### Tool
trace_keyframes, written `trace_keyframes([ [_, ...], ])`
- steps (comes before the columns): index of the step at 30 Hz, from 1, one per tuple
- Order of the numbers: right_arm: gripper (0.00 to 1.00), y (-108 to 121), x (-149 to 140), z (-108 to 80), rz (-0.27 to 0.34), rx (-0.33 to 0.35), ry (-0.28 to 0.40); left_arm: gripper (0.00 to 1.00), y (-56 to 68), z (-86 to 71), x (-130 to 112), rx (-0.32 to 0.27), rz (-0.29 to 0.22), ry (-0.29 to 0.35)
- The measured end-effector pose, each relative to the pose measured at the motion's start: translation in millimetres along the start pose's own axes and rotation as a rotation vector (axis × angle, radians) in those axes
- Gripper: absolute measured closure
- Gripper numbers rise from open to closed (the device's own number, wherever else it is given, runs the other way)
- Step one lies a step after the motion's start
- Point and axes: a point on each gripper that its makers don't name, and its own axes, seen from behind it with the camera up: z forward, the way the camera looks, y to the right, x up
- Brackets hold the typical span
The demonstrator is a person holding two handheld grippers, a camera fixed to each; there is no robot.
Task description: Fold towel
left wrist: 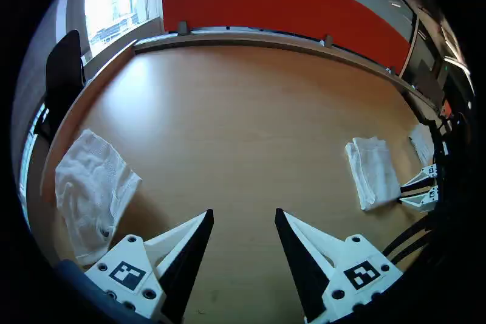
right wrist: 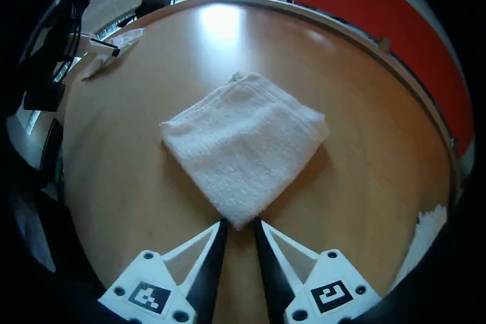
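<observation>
A white towel (right wrist: 243, 141), folded to a thick square, lies on the wooden table (right wrist: 376, 160). Its near corner sits between the fingertips of my right gripper (right wrist: 240, 224), which is narrowed and shut on that corner. In the left gripper view the same towel (left wrist: 372, 172) lies at the right, with the right gripper (left wrist: 402, 195) at its edge. My left gripper (left wrist: 243, 227) hovers open over bare table (left wrist: 243, 117), with nothing between its fingers. A second white towel (left wrist: 91, 196), loosely crumpled, lies at the table's left edge beside it.
A red partition (left wrist: 279, 2) runs along the table's far edge. A black chair (left wrist: 64, 81) stands by the window side. More white cloth (left wrist: 422, 141) lies beyond the folded towel, near the table's edge. The left gripper (right wrist: 100, 44) appears far off by the crumpled towel (right wrist: 118, 41).
</observation>
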Motion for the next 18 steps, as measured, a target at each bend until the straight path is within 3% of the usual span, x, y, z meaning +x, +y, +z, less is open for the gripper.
trace_keyframes([
  [8,0.93,0.0,-1.1,0.4,-0.001,-0.002,0.007,0.26,0.3,0.3,-0.5,-0.002,0.000,-0.002],
  [18,0.95,1.9,8.3,-4.9,-0.011,-0.013,0.031,0.26,0.4,0.4,1.1,-0.004,0.003,-0.002],
])
